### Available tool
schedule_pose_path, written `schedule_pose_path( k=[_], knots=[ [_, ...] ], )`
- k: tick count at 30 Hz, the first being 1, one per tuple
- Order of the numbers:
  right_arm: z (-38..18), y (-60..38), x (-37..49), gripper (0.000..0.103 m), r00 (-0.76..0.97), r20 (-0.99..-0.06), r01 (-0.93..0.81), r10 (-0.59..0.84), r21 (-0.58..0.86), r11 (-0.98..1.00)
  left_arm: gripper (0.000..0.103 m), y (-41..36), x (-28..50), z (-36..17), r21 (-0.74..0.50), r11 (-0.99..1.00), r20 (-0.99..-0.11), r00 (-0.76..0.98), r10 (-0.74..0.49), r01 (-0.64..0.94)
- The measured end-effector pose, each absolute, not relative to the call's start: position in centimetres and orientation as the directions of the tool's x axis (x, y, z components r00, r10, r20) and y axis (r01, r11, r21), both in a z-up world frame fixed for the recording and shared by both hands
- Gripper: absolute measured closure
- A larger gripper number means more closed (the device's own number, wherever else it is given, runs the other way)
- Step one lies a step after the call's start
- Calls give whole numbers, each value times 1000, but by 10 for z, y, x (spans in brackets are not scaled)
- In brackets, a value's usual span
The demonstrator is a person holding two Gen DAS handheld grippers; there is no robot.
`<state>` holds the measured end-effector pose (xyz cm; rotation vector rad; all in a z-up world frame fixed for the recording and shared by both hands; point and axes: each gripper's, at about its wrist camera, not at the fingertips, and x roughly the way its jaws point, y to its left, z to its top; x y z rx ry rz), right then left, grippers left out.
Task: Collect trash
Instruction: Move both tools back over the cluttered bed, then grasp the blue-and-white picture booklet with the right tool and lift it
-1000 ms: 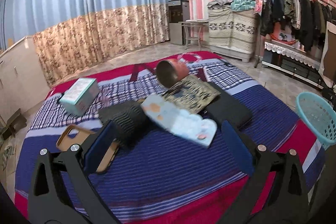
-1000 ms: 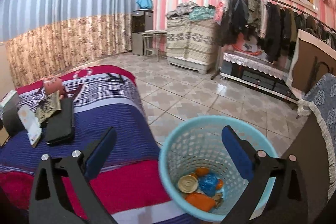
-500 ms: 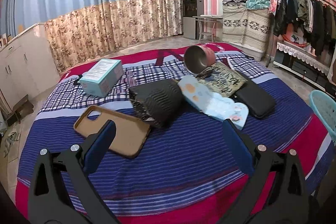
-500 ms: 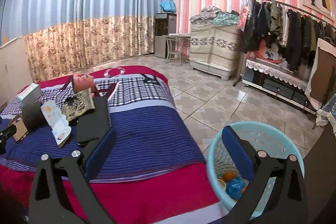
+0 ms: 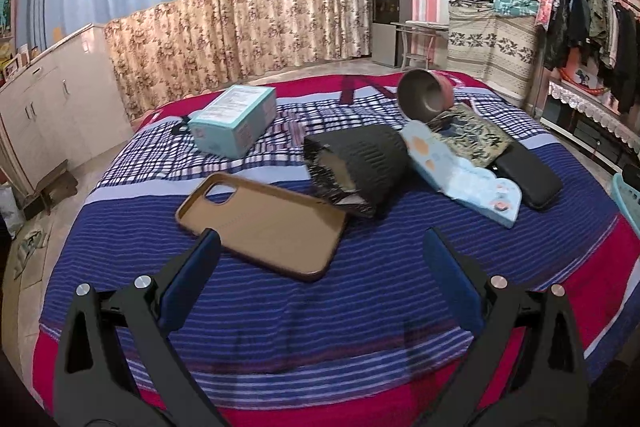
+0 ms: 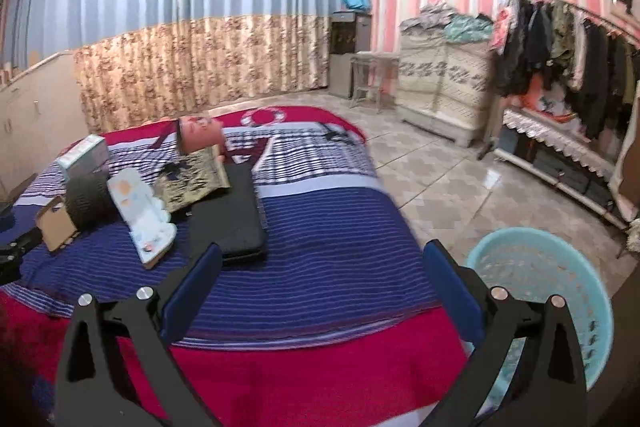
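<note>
Several items lie on a striped bed (image 5: 280,311): a tan phone case (image 5: 264,223), a torn black box (image 5: 360,167), a teal carton (image 5: 234,119), a pale blue card pack (image 5: 460,173), a patterned gold-black pouch (image 5: 476,137), a black case (image 5: 528,175) and a tipped pink bowl (image 5: 426,99). My left gripper (image 5: 320,279) is open and empty, just short of the phone case. My right gripper (image 6: 320,279) is open and empty over the bed's near corner (image 6: 320,367). The turquoise trash basket (image 6: 560,291) stands on the floor to its right.
White cabinets (image 5: 52,107) run along the left wall. A clothes rack (image 6: 568,67) and a covered stack (image 6: 444,95) stand at the right. Tiled floor (image 6: 440,179) lies between bed and rack. The left gripper's tip (image 6: 12,251) shows at the right view's left edge.
The left gripper has swung left, bringing the phone case to the centre. The right gripper has swung left from over the basket towards the bed. Both stayed open.
</note>
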<state>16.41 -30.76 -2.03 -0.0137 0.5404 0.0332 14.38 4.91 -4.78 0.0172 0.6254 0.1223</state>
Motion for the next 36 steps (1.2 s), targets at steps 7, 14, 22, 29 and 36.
schedule_pose_path(
  k=[7,14,22,29,36],
  knots=[
    [-30,-271,180,5,827,-551,-129,113,9,992,6,72,146,-52,54,986,-590,791,161,-161],
    [-44,-213,201,5,746,-609,-333,270,9,943,6,96,147,-51,48,977,-592,782,194,-206],
    [-64,-161,227,6,676,-674,-456,299,-63,888,6,116,145,-57,46,972,-609,765,211,-231],
    [-74,-147,252,24,620,-719,-504,316,-56,862,6,125,147,-59,37,970,-619,756,211,-241],
    [-81,-142,257,46,581,-746,-505,327,-15,863,6,116,148,-54,51,974,-613,763,206,-223]
  ],
)
